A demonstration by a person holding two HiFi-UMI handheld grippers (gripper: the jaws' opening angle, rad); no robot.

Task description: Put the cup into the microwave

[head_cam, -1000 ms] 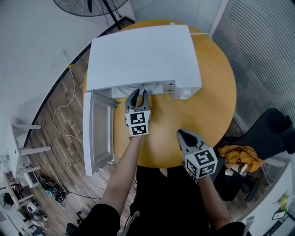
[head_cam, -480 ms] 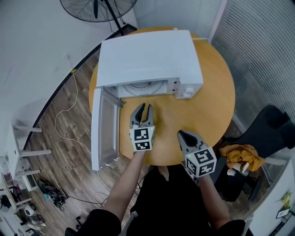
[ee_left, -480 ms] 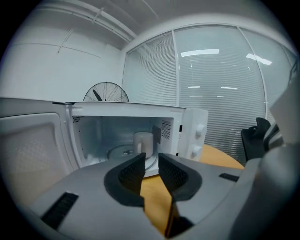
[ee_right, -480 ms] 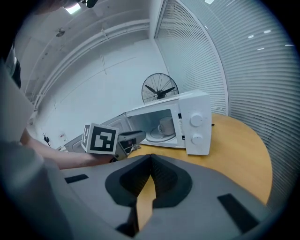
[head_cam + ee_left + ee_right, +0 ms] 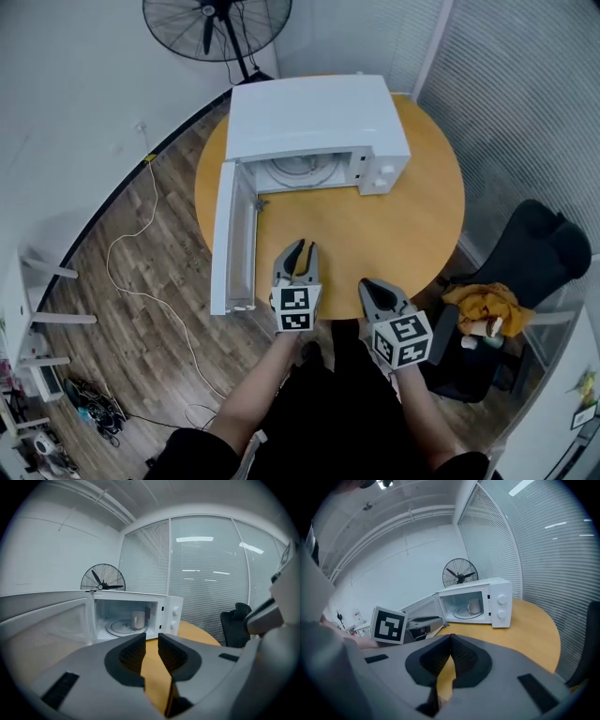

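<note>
The cup [image 5: 138, 619] stands upright on the turntable [image 5: 123, 627] inside the microwave [image 5: 319, 117], toward the right of the cavity. By the task sentence, the placing looks done. The door [image 5: 232, 239] hangs wide open, swung out to the left past the edge of the table [image 5: 394, 225].

Both tongs are at the near edge of the table, well apart from the microwave. The left tongs [image 5: 307, 247] have a narrow gap between the jaws and hold nothing; bare tabletop shows through the gap. The right tongs [image 5: 366, 283] have their jaws pressed together at the tips and are likewise empty.

If anything remains, it is probably shutting the door, and the left tongs are the nearer tool, since the door's free end lies just to their left. To do that well:

- Push on the door's outer face near its free end, far from the hinge, so that little force is needed.
- Use the flat back of the jaws, not the tips, which could slip on the smooth white panel.
- Swing the door round in its own arc and slow down before the latch, so the microwave does not slide on the table or jolt the cup.
- Keep the right tongs low and clear of the opening, ready to steady the microwave's right side if it shifts.
</note>
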